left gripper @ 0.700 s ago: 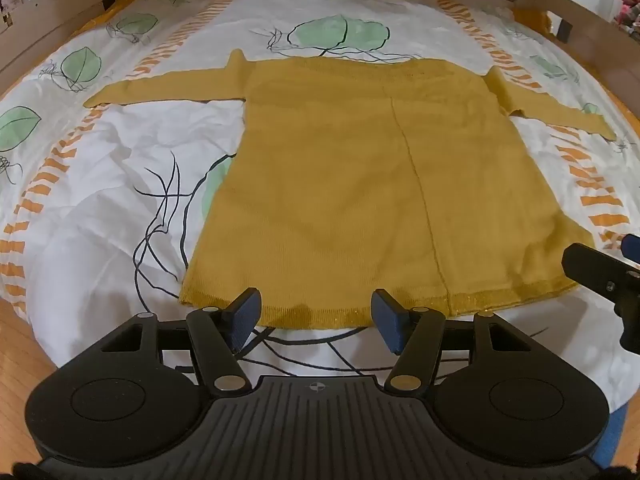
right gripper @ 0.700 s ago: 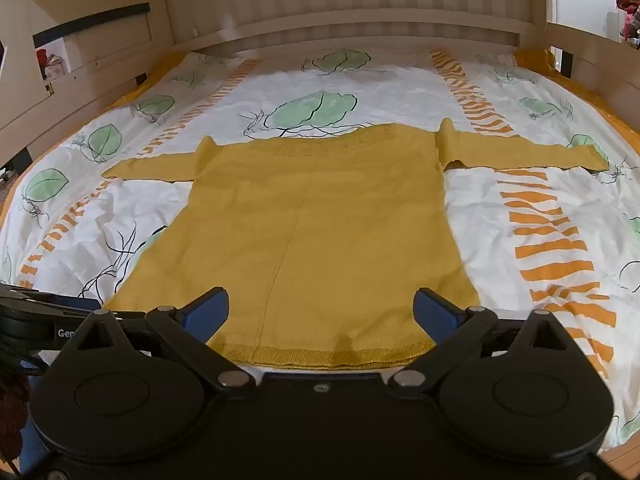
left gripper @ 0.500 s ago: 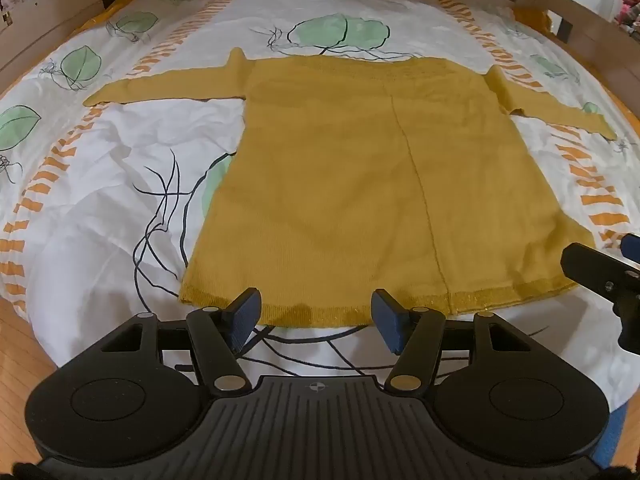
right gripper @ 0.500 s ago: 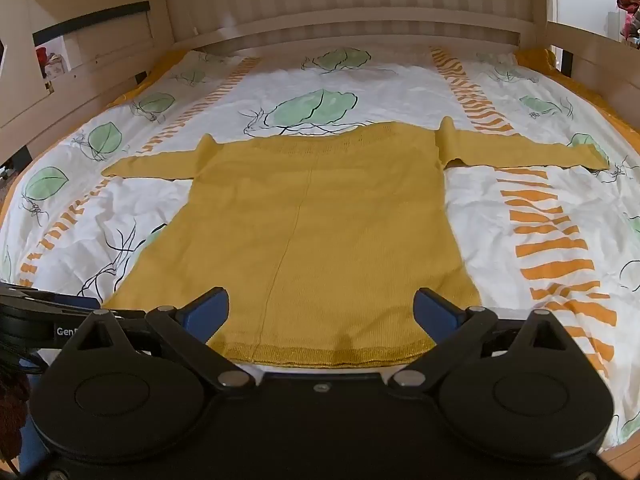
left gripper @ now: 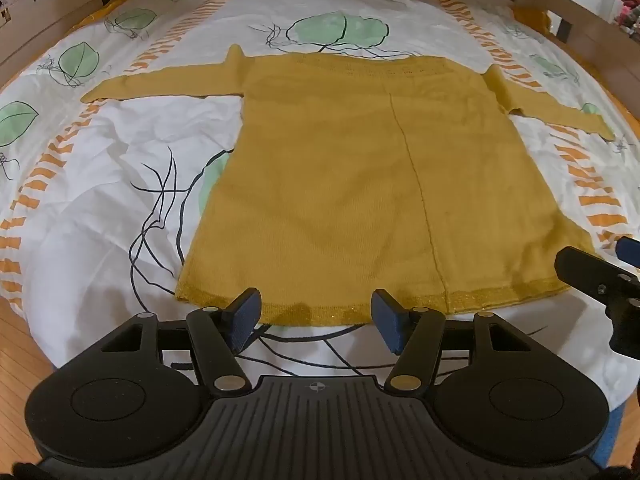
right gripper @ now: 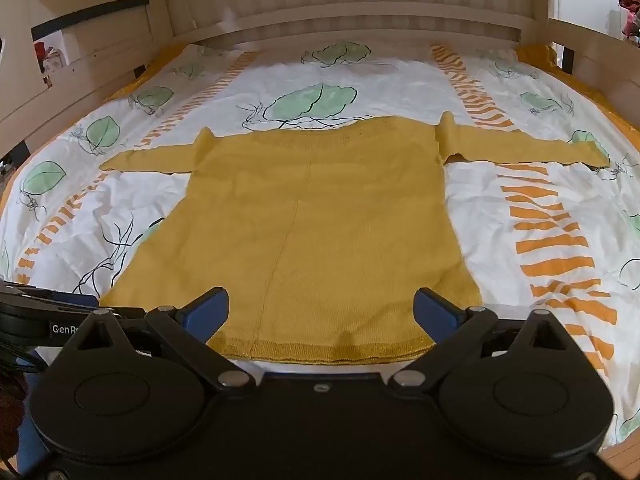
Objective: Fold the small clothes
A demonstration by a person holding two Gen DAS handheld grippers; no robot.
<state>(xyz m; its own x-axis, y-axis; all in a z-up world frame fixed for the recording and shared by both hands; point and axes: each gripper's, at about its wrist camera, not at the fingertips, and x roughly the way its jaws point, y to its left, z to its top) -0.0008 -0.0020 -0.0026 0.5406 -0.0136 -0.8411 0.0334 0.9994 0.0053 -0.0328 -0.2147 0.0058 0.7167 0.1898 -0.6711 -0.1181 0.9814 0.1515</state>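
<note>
A mustard-yellow knit sweater (left gripper: 360, 184) (right gripper: 312, 232) lies flat on the bed, hem toward me, both sleeves spread out sideways. My left gripper (left gripper: 316, 316) hovers open just in front of the hem's middle, blue pads apart with nothing between them. My right gripper (right gripper: 320, 312) stands wide open over the hem, its blue pads apart and holding nothing. The right gripper's finger (left gripper: 592, 272) shows at the right edge of the left wrist view, and part of the left gripper (right gripper: 48, 316) at the left edge of the right wrist view.
The sweater rests on a white duvet (left gripper: 100, 184) (right gripper: 540, 200) with green leaves and orange stripes. A wooden bed frame (right gripper: 360, 20) rises behind and along both sides. Wooden floor (left gripper: 16, 340) shows at the near left.
</note>
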